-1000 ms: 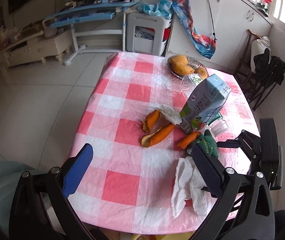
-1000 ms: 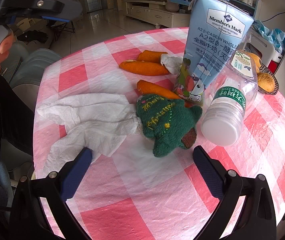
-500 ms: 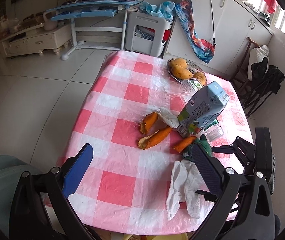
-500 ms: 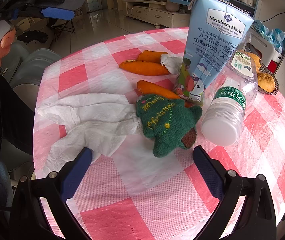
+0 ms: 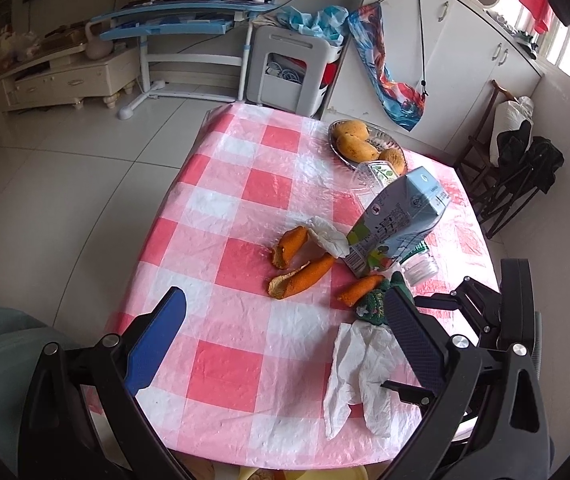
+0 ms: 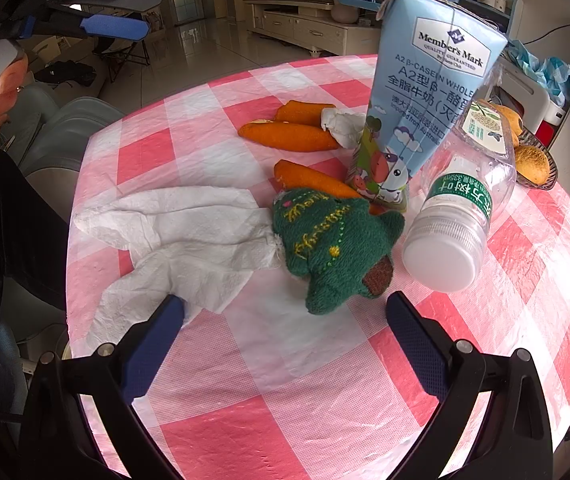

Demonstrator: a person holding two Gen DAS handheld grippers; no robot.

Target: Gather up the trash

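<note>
Pink-and-white checked plastic covers the table point(image 5: 241, 372), set in a tiled living room with a desk and cabinets behind. No bin or bag for the trash is seen in either view.

Nothing is judged collected yet; every scrap is seen lying on the cloth. From left to right in the left wrist view:

- left gripper point(image 5: 281, 344): held high over the near edge, fingers spread wide, nothing between them.
- orange peels point(image 5: 299, 280): two curled strips mid-table, a third strip point(image 5: 359, 290) nearer the toy. A small crumpled tissue point(image 5: 329, 236) is touching the upper strips.
- large white tissue point(image 5: 359, 372): spread flat at the near right, one end tucked against the green knitted toy point(image 5: 373, 306).
- milk carton point(image 5: 399, 224): tilted, propped over the peel and toy. Whether it is empty cannot be told.
- plastic bottle point(image 6: 459, 216): lying on its side just beside the carton, cap toward the right camera, seemingly empty.
- fruit bowl point(image 5: 399, 150): at the far edge, whole fruit inside; judged not trash.

right gripper point(image 6: 283, 338): low over the table just in front of the toy, fingers released and wide, the left finger overlapping the edge of the large tissue. Nothing is gripped.

Left to do, by judgement: all pieces, the tissue probably first. The toy is judged a keeper, to be left aside.
</note>
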